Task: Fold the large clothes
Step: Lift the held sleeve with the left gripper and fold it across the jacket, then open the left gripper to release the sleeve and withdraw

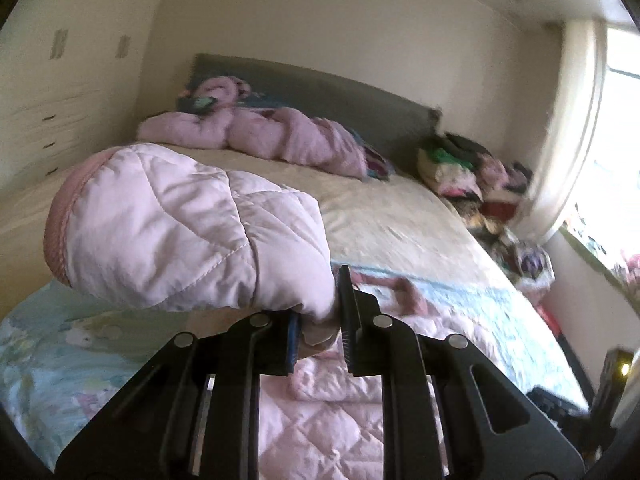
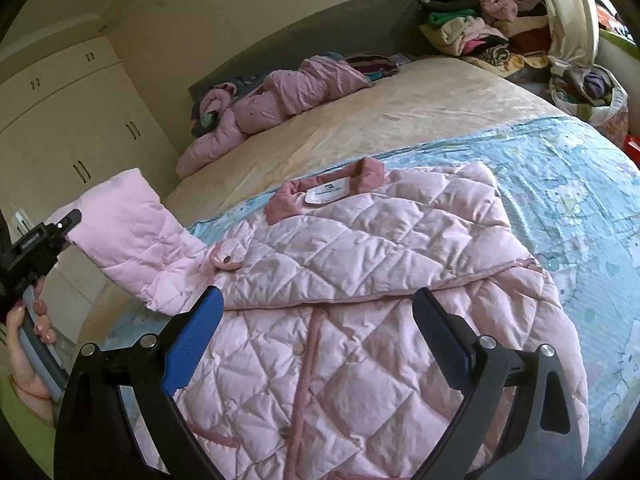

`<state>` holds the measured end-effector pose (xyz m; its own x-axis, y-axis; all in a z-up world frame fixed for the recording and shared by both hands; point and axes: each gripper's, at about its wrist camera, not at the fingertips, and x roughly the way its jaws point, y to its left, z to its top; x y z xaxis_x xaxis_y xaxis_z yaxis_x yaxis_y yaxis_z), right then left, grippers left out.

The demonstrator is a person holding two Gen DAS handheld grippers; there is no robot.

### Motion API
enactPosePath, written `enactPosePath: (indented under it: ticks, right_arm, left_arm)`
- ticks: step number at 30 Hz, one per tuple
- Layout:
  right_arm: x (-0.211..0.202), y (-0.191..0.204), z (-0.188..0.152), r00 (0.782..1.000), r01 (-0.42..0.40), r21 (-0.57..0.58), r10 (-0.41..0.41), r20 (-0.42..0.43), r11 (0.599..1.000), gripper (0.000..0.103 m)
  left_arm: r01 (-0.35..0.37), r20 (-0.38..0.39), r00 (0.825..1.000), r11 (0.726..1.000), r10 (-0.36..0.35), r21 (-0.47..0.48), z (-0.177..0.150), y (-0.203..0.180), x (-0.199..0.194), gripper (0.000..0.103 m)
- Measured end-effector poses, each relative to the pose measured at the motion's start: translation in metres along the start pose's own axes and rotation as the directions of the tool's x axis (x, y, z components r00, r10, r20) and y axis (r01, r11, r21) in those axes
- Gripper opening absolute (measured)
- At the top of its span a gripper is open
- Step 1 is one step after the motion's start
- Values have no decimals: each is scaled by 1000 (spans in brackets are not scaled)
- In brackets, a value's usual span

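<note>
Right tongs (image 2: 320,334): spread wide, empty, over the jacket (image 2: 360,280). Jacket: pink, quilted, flat on the bed (image 2: 400,128). Left tongs (image 1: 318,322): clamped on the sleeve (image 1: 180,232), raised. Far: clothes pile (image 2: 480,28).

The left gripper (image 1: 320,320) has its jaws clamped tight, apparently raised, while the right gripper (image 2: 316,336) hovers, jaws wide apart.
</note>
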<state>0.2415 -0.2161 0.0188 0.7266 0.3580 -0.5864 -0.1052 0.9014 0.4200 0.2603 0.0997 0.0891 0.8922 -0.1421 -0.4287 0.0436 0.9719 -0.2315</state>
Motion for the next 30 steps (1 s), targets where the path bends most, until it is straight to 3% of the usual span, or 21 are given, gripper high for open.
enactPosePath:
  ticks: [4,11,16,20,26,30]
  right_arm:
    - [0,-10,0,1000,15,17,-15,0,1000,95]
    - [3,-27,3,999,53,35,-53,-8,998,95]
    - [4,-42,5,996,90,56,-89,-18,994,95]
    - [4,-53,5,993,118,74,-117,-22,990,95]
    - [2,-64,6,989,146,92,-144,-27,985,95]
    - [2,-66,5,987,158,93,-155,-35,983,95]
  left_arm:
    - [70,-62,996,994,-65,84,-26,-31,21,9]
    - [145,-204,974,965,-101,217,-75,-80,59,10]
    - [169,-299,951,938,-74,303,-115,-96,83,10]
    - [192,-335,940,901,-56,389,-145,-110,90,13]
    - [196,-386,923,857,3,477,-175,-121,104,17]
    - [213,-412,911,847,9,488,-182,-123,109,18]
